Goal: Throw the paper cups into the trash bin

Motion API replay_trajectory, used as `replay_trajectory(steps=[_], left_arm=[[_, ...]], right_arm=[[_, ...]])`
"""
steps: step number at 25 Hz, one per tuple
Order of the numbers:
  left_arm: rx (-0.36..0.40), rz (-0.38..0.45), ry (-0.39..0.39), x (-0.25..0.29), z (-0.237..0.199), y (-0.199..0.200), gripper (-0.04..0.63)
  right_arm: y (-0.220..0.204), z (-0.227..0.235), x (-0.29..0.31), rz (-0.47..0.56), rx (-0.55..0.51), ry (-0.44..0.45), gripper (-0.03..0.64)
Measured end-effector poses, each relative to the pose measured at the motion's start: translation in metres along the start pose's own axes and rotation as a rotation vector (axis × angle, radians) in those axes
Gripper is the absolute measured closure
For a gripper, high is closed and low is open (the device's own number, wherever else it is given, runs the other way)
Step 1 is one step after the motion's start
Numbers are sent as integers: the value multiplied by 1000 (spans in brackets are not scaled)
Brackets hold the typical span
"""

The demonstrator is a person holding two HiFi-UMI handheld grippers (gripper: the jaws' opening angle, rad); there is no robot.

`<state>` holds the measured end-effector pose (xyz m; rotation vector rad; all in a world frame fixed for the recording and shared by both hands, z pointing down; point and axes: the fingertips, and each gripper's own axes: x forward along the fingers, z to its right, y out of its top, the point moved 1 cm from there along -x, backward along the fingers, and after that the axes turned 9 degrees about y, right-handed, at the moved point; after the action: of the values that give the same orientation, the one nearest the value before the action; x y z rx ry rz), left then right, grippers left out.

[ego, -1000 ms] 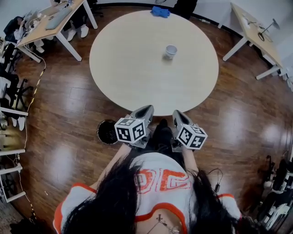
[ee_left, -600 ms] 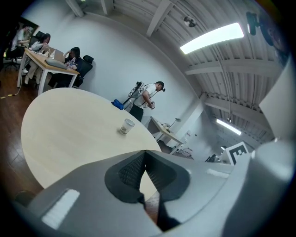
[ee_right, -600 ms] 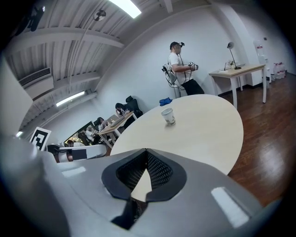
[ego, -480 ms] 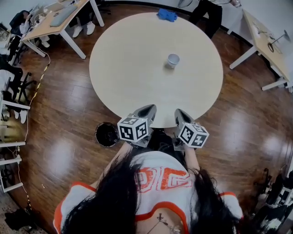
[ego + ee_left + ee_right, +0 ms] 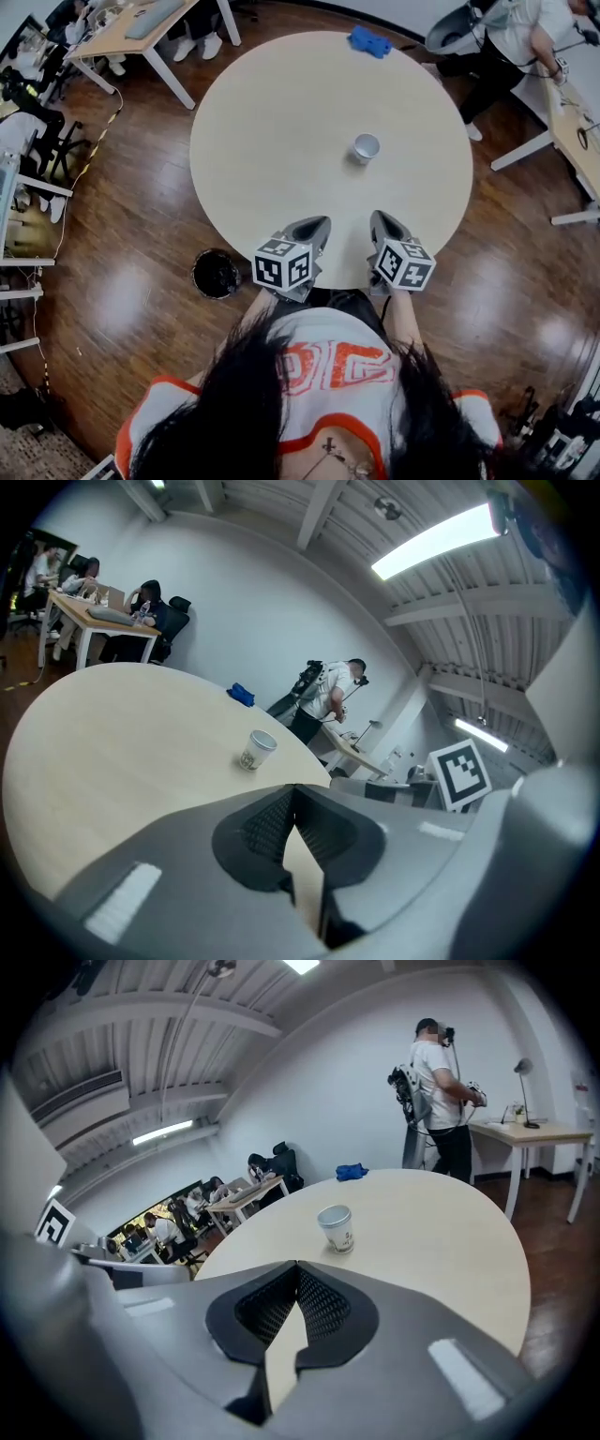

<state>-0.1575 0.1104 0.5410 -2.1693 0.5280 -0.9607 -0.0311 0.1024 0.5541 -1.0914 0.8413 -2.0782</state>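
Underfoot, dark glossy wooden floor [image 5: 141,225]. On it, round pale table [image 5: 281,141], larger and lower in the head view than a second ago. Near rim now beneath both tools, no longer just ahead of their tips.

At upper right, standing person [image 5: 511,37] next to a light desk [image 5: 572,122], more fully in view than a second ago. At upper left, second desk [image 5: 141,23] with seated people around it.

On the floor off the table's near-left rim, round black trash bin [image 5: 216,274], mouth up, just left of the left gripper [image 5: 314,228] in the head view. Same placing as before.

Left gripper and right gripper [image 5: 380,225] side by side, both pointing across the tabletop, further over it than in the earlier frames. Left gripper view: jaw tips pressed together, nothing between them. Right gripper view: likewise closed tip to tip, empty.

At the far rim, small blue object [image 5: 369,41], kind not clear.

Right of table centre, paper cup [image 5: 366,148]. Well ahead of both tools, more in line with the right one, nearer to both than a second ago. Same spot on the tabletop. Upright, open mouth up, white, tapering toward the base, small dark print on its side. Alone, untouched.
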Motion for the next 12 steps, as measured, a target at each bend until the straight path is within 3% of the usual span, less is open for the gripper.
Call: replay_trajectory(steps=[8,10,12], left_arm=[[-61,11,98,6,-25,5,595],[-69,1,113,7,-30,2,595],[-71,-7,123,8,-32,0,595]], right_arm=[[49,28,67,-57,-176,56,607],[55,26,86,-99,-252,82,541],[60,27,103,-137,-331,87,534]])
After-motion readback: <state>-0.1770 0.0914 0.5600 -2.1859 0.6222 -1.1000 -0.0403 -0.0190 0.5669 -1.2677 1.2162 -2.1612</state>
